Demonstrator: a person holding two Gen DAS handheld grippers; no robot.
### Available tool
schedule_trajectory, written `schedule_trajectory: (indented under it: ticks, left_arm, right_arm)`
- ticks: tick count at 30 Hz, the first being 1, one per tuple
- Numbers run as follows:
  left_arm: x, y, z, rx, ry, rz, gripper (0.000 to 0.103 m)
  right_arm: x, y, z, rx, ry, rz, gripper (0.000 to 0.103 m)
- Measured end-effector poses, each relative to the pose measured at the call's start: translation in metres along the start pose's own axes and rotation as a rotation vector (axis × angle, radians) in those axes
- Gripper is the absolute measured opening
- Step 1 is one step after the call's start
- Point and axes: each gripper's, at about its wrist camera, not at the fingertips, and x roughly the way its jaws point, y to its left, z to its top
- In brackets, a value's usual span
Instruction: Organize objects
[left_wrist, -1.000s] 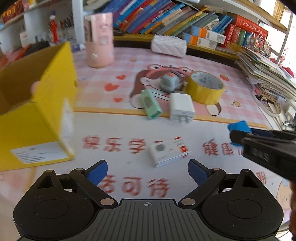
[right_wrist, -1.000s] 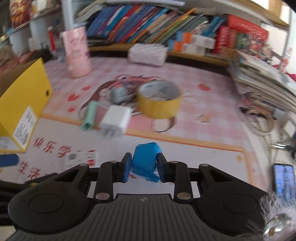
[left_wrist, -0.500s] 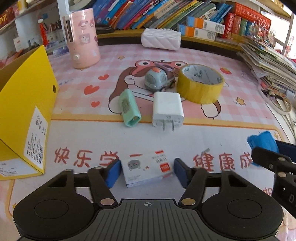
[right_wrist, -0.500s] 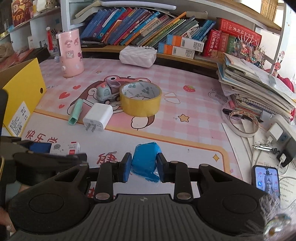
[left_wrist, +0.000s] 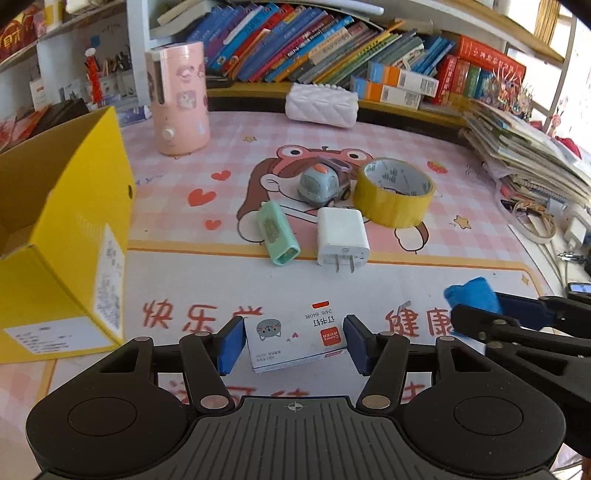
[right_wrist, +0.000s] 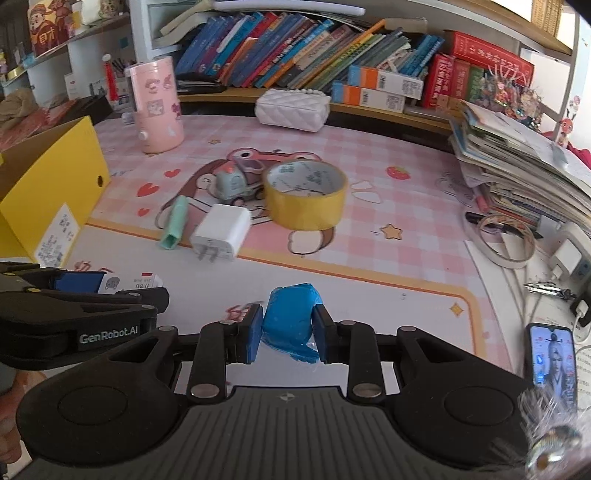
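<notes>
1. Left gripper (left_wrist: 293, 343) low over the table (left_wrist: 424, 243), jaws just closed partway around the small staple box (left_wrist: 295, 338); pads flush on its ends, probably gripping, ready for a lift toward the yellow box (left_wrist: 70, 236).
2. Right gripper (right_wrist: 287, 334) parked beside, jaws narrow, clamped on the blue wad (right_wrist: 291, 317), awaiting its turn.
3. Still loose mid-table: mint case (left_wrist: 277, 232), white charger (left_wrist: 341, 236), toy car (left_wrist: 321, 182), tape roll (left_wrist: 393, 192).
4. Yellow box interior mostly cut off; contents unseen. Wad's nature unclear.
</notes>
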Motion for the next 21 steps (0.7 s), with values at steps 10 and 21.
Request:
schedule_trajectory:
  ticks: [10, 21]
  left_arm:
    - [-0.038, 0.046, -0.019, -0.030, -0.045, 0.005, 0.057]
    - [-0.088, 0.114, -0.052, -0.069, -0.077, 0.024, 0.057]
  right_arm:
    - [-0.016, 0.049, -0.005, -0.040, -0.006, 0.013, 0.027]
    - [-0.047, 0.127, -0.020, -0.078, -0.023, 0.034, 0.027]
